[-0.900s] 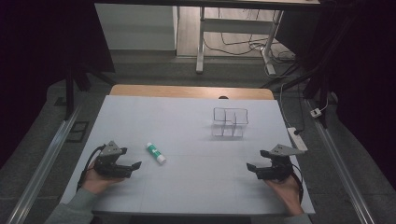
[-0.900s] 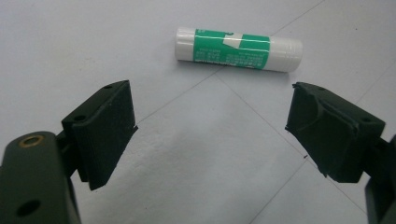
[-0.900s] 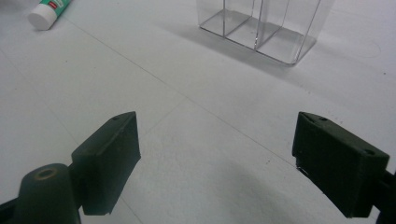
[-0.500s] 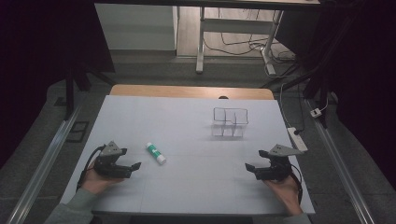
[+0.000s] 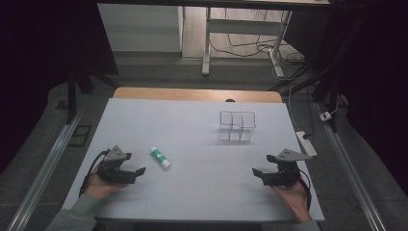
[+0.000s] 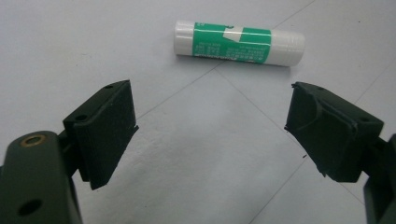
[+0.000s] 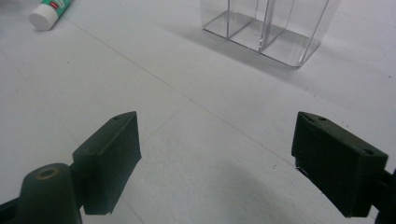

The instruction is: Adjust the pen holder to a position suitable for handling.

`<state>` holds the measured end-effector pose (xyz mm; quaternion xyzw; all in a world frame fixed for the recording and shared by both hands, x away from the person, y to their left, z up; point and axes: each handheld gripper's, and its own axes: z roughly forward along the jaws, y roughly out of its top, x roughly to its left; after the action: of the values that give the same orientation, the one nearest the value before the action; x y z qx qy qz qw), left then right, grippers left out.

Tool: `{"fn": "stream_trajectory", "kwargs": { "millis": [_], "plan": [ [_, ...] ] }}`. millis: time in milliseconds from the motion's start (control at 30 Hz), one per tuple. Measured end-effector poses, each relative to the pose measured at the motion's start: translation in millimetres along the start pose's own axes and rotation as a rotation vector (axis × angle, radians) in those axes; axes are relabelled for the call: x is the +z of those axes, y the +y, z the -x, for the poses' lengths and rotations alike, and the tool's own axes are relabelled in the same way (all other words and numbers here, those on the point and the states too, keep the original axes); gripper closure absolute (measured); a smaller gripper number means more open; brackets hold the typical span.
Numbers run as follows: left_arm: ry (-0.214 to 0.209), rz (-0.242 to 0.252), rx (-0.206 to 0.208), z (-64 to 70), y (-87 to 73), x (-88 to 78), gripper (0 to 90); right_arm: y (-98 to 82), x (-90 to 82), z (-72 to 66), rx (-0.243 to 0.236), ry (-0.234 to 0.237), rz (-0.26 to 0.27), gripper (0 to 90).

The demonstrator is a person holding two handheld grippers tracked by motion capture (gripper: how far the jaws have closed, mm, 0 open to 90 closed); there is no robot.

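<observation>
glue stick (image 5: 160, 158): white-green, capped, lying flat | clear organizer (image 5: 235, 127): upright, empty, well apart

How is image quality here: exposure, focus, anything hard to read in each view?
High view: the white table is evenly lit while the surroundings fall to near black; the clear organizer reads mostly as thin outlines. Left gripper view: the glue stick is fairly sharp but its print is unreadable; the near jaws look soft. Right gripper view: a soft shadow lies between the jaws, and the organizer is cropped at the top edge.
</observation>
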<state>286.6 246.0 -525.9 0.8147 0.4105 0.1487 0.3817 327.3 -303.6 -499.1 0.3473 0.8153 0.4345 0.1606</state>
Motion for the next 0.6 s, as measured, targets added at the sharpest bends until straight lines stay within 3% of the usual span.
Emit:
{"fn": "stream_trajectory", "kwargs": {
  "millis": [600],
  "plan": [
    [0.002, -0.013, 0.003, 0.5, -0.2, 1.9, 16.1, 8.0, 5.4, -1.5, 0.002, -0.023, -0.009, 17.8]
  ]
}}
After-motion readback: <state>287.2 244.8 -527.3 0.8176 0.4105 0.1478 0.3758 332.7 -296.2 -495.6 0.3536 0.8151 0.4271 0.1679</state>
